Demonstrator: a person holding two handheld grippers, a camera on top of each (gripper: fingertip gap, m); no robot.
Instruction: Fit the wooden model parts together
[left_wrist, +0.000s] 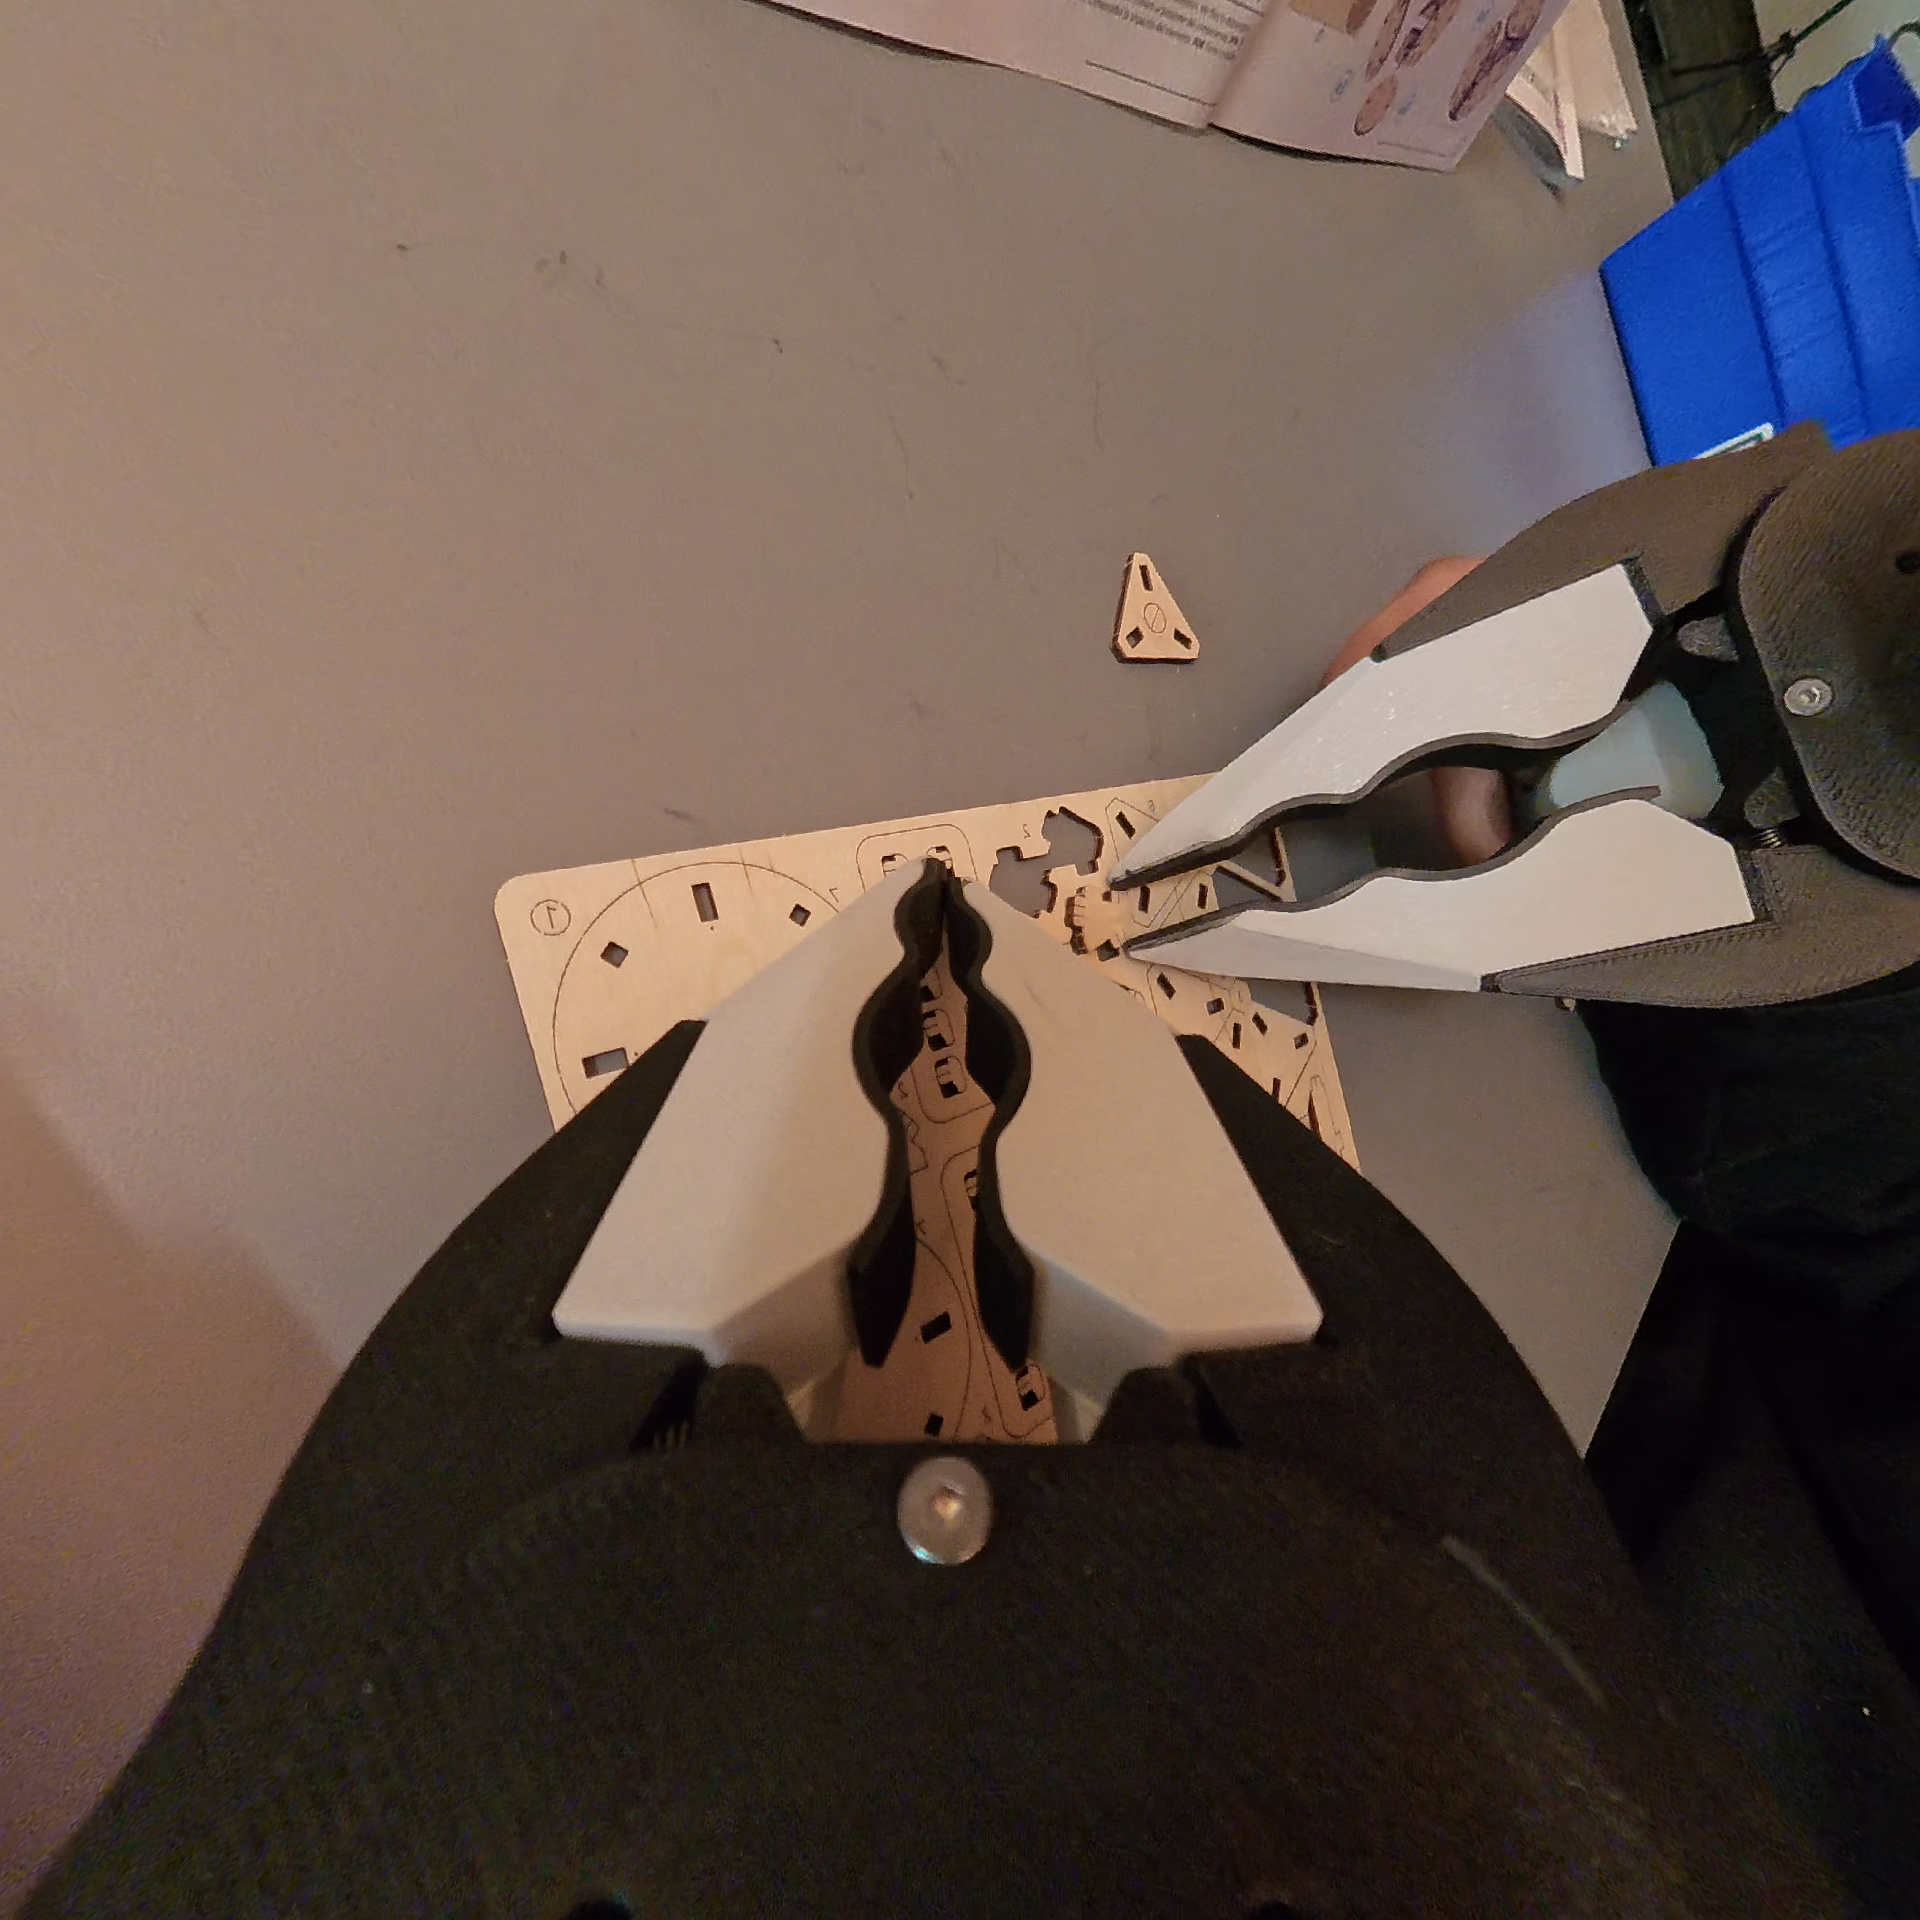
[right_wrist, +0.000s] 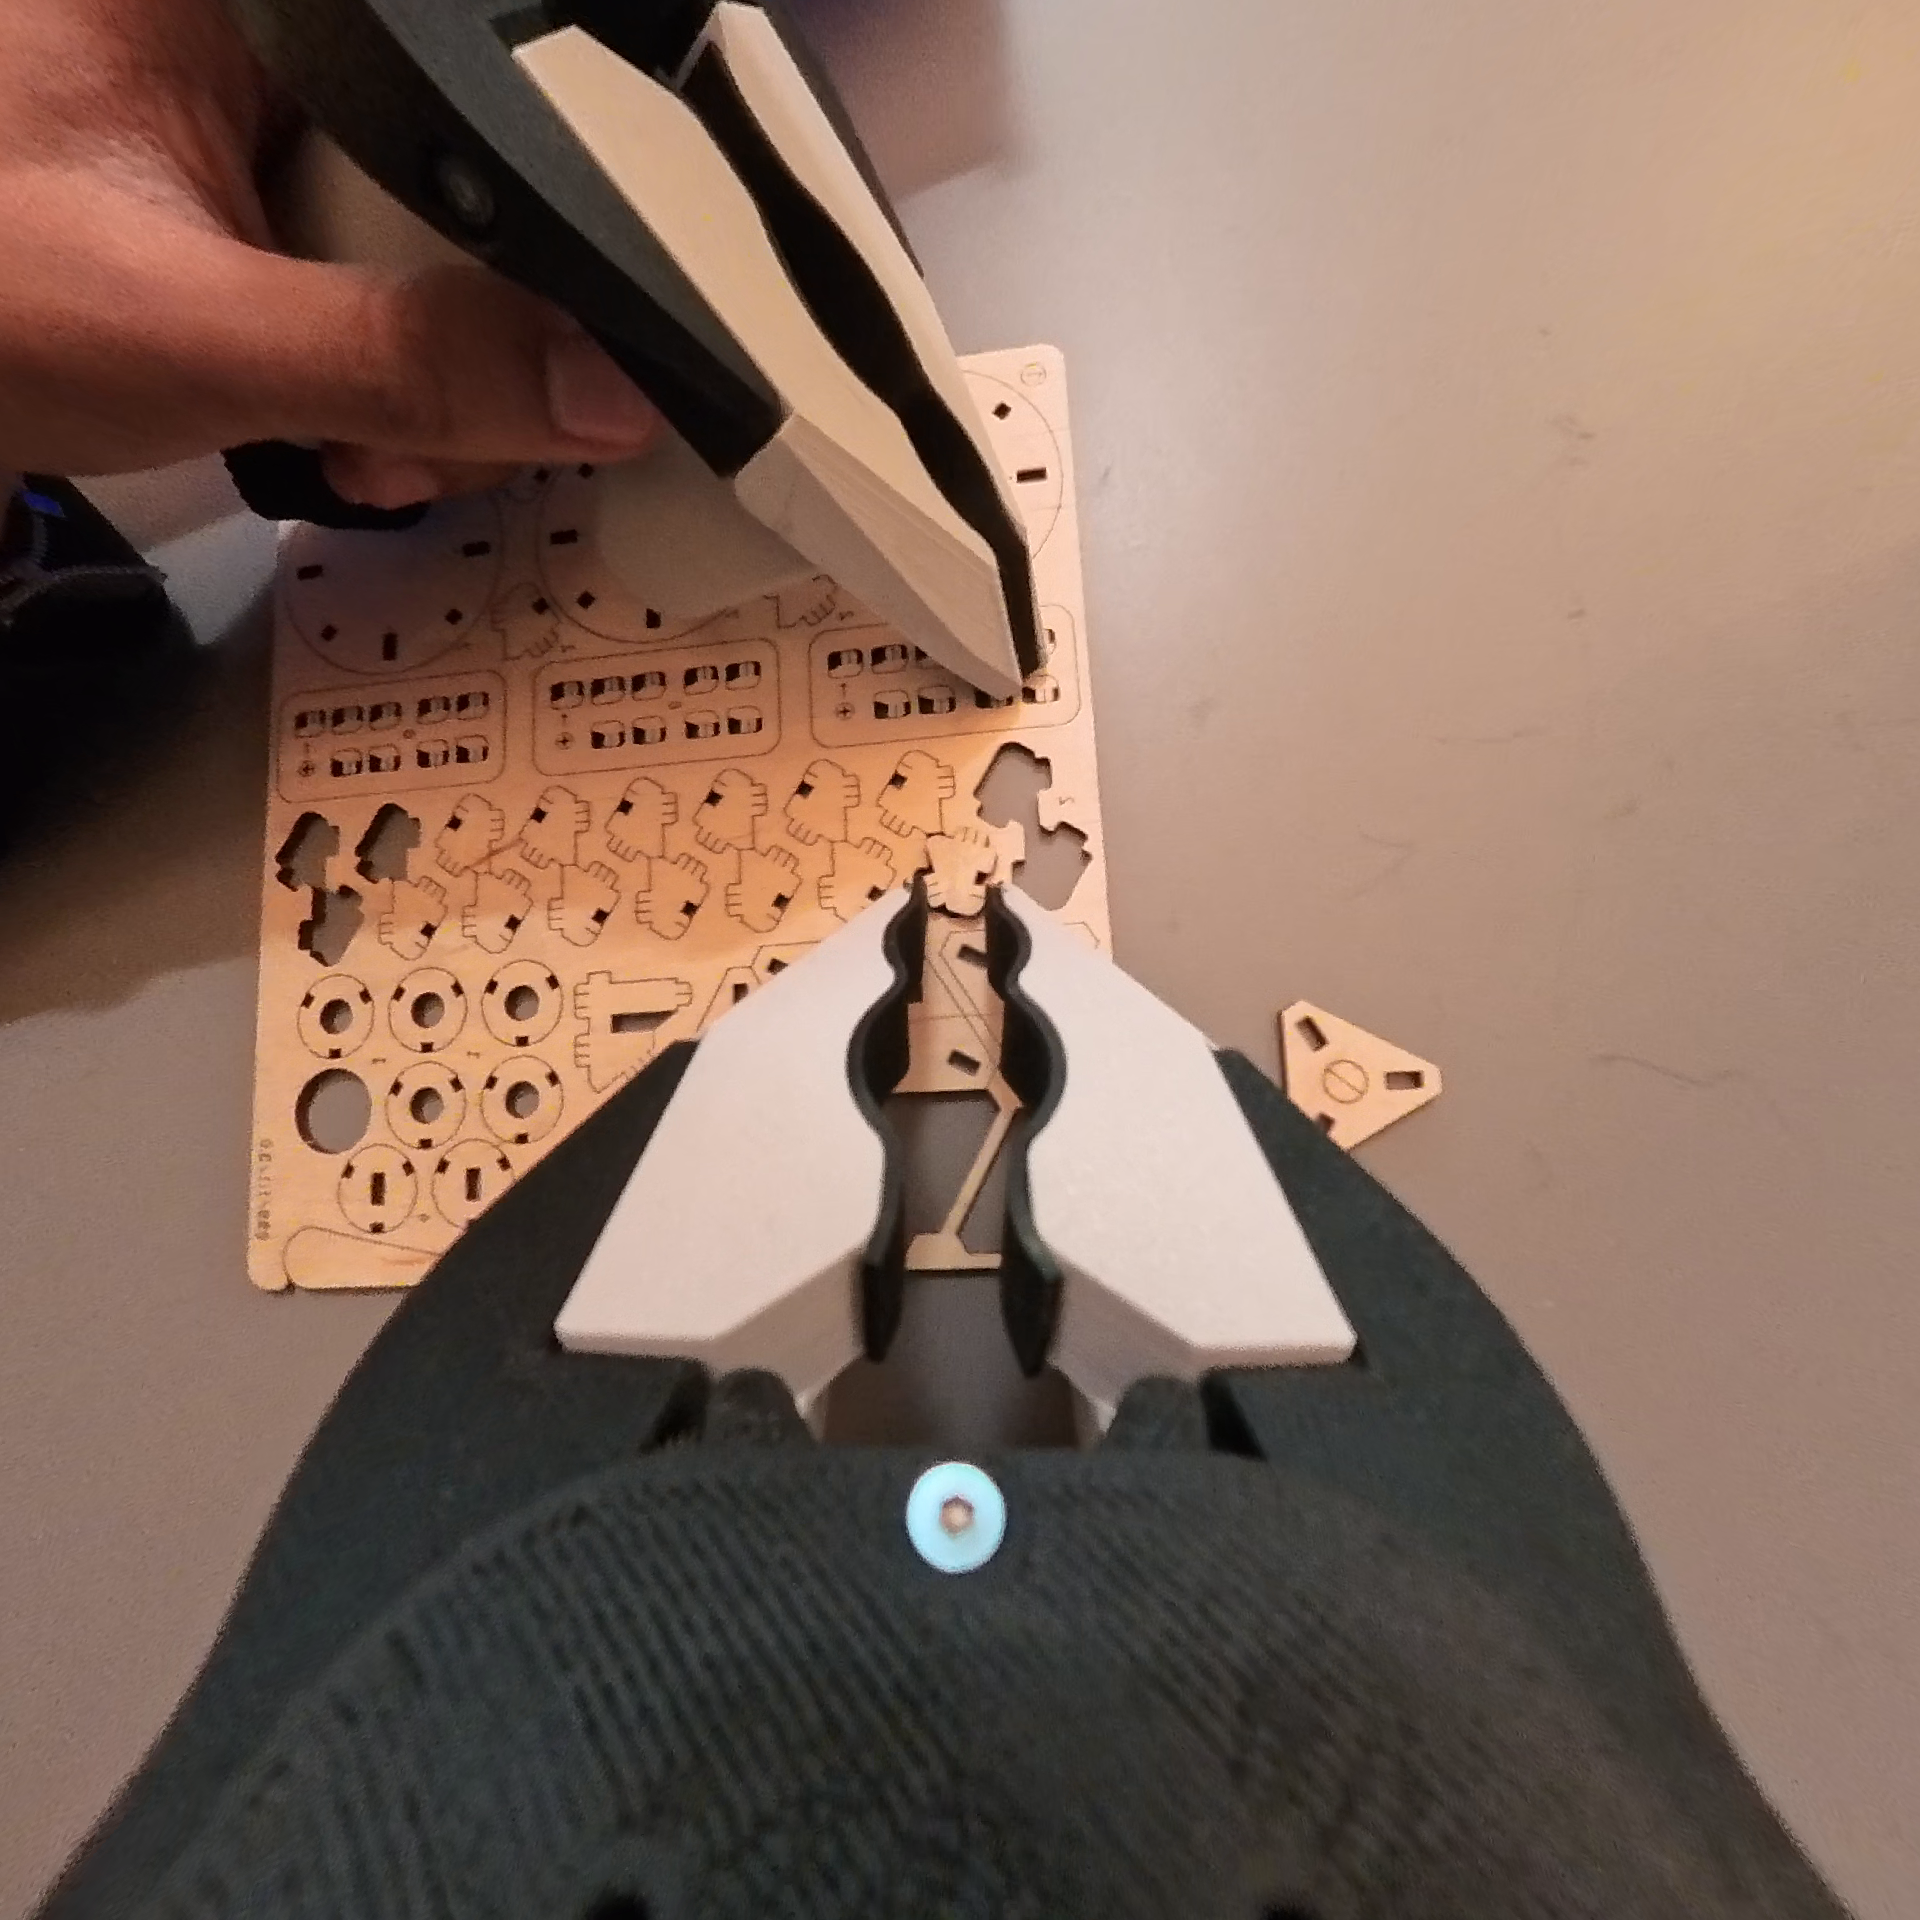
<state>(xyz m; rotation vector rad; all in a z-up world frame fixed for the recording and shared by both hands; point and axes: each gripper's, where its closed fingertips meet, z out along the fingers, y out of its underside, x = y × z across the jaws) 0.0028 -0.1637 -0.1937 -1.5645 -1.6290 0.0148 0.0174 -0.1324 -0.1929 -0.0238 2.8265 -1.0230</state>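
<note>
Two grippers work over the plywood sheet (right_wrist: 665, 935) lying flat on the grey bench (left_wrist: 520, 468). At the sheet's far edge the left gripper (left_wrist: 940, 868) presses down with its jaws shut and nothing between them. Near the sheet's right edge, beside two empty cut-outs, the right gripper (right_wrist: 961, 894) has its jaws pinched on a small toothed piece (right_wrist: 961, 868). A sound way here, I judge, is to keep the sheet pinned and work the piece gently so its tabs part cleanly. Beyond the sheet's right edge lies a loose triangular piece (right_wrist: 1351, 1075).
</note>
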